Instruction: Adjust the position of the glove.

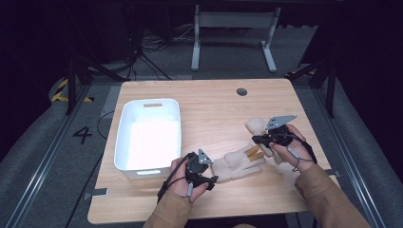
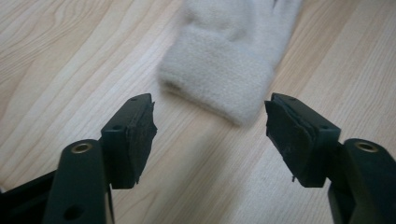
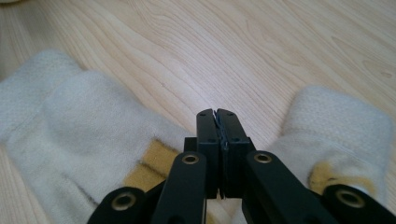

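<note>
Gloves are what I'm dealing with on my feed, two cream knitted ones lying on the wooden table (image 1: pixel 214 107). The near glove (image 1: pixel 236 164) lies flat toward the front edge, cuff pointing at my left gripper (image 1: pixel 212 179), fingers toward the right one. It's got yellow-tan patches at the fingertips. The second glove (image 1: pixel 256 126) sits a bit farther back on the right, partly tucked under the right gripper (image 1: pixel 253 139), so I can't make out all of it from the high view.

Left gripper view: jaws spread wide with nothing between them, just bare wood. The fuzzy cuff of the near glove (image 2: pixel 224 70) is just ahead of the pads (image 2: pixel 140 135), close but not touching as far as I can see. It's a bit blurry though.

Right gripper view: jaws pressed together, pads meeting, and I don't see any fabric pinched in there. The gripper (image 3: pixel 217 113) hovers over the gap between the two gloves, with the patched glove (image 3: pixel 84 140) on one side and the other glove (image 3: pixel 341 135) on the other, yellowish patch showing on that one too.

Off to the left there's a white plastic bin (image 1: pixel 148 135) with a handle slot, well apart from both gloves.
</note>
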A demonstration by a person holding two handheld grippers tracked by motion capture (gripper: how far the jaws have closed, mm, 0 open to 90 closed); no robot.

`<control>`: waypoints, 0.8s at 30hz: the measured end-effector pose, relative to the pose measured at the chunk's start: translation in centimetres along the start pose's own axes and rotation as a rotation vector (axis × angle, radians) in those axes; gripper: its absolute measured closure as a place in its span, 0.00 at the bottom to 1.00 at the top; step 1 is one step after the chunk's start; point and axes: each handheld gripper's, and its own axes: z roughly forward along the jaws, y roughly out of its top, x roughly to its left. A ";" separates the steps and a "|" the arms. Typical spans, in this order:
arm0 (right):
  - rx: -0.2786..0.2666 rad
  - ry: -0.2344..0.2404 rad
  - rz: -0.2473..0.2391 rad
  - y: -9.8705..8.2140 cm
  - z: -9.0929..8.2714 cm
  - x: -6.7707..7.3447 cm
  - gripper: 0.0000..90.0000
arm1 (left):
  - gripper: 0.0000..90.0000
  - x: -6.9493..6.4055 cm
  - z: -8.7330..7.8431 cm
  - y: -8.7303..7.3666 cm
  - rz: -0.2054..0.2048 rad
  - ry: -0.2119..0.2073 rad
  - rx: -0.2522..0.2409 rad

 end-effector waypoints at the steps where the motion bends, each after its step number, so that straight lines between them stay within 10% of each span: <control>1: 0.003 0.005 0.000 0.0 0.2 0.1 0.99 | 0.34 0.0 -0.1 0.0 -0.003 -0.005 0.003; 24: 0.126 0.069 0.012 0.8 4.5 -0.2 0.98 | 0.32 -0.4 -2.3 -1.1 0.004 -0.027 0.079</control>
